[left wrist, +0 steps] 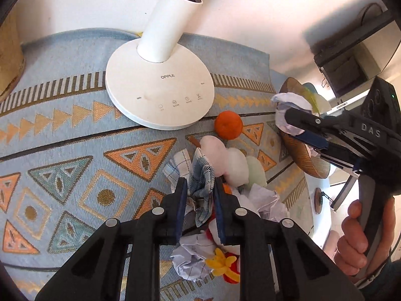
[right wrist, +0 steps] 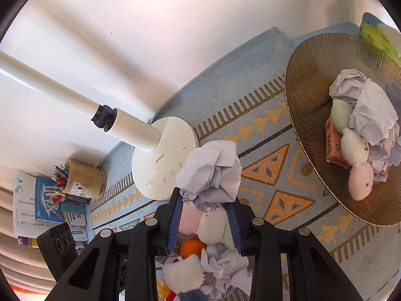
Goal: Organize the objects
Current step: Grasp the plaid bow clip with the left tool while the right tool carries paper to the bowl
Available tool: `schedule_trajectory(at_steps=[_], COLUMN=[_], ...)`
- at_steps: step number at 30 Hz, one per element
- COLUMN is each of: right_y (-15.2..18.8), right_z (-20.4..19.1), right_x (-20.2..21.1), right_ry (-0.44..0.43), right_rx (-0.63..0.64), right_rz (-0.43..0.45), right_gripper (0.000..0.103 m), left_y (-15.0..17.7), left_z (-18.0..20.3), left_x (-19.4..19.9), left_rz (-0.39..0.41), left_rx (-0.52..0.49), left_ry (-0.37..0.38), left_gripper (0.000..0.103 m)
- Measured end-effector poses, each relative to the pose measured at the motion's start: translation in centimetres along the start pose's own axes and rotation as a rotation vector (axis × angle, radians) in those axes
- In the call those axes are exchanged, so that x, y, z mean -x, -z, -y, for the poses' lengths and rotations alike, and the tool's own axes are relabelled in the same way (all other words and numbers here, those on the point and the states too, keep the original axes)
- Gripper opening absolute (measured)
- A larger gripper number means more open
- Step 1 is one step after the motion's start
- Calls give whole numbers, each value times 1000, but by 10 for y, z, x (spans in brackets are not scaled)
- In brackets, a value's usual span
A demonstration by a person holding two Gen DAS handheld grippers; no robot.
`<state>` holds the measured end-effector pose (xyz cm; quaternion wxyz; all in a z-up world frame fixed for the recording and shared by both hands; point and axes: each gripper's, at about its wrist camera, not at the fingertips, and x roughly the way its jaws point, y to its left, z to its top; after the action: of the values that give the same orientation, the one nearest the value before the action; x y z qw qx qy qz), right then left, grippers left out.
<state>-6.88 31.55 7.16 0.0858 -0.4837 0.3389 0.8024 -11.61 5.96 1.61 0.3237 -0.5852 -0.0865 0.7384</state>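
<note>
Left gripper [left wrist: 199, 188] pinches the checked cloth [left wrist: 198, 173] at lower centre, right gripper [right wrist: 204, 200] clamps a crumpled paper ball [right wrist: 210, 170], likely bound for the woven tray [right wrist: 308, 115] at right

Two close downward views, shared lamp base [left wrist: 160, 92]

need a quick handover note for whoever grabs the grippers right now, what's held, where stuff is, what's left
Left gripper: shut on the plaid cloth, above the pile.
Right gripper: shut on a crumpled paper ball, lifted off the mat.
Done: the ribbed brown bowl already holds crumpled paper, a three-ball plush and an orange box.
Left on the mat: orange, a second three-ball plush, more paper wads, a yellow and red toy.
</note>
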Motion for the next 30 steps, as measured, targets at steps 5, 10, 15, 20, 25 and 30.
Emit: schedule_trajectory(at_steps=[5,10,15,20,25,30], right_y=[11,23,30,34,35,23], right_z=[10,25,38,56,65,77], right_x=[21,30,43,47,59,110], right_ry=[0,-24,-16,-27,-55,-13], right_rx=[10,-29,-41,-89,-105,-71], right_rz=[29,17,22,14,32,148], right_gripper=[34,34,34,34,34,34], left_y=[-1,-5,10,15,10,-6], left_z=[-2,-9,-31,-28,-12,29], left_x=[25,-2,-16,-6,7,37], left_rz=[50,-29,-51,-21,24,101], left_rx=[10,55,134,122,125,53], left_ry=[-6,-76,-90,-39,-2,38], left_gripper=[16,21,29,16,12,12])
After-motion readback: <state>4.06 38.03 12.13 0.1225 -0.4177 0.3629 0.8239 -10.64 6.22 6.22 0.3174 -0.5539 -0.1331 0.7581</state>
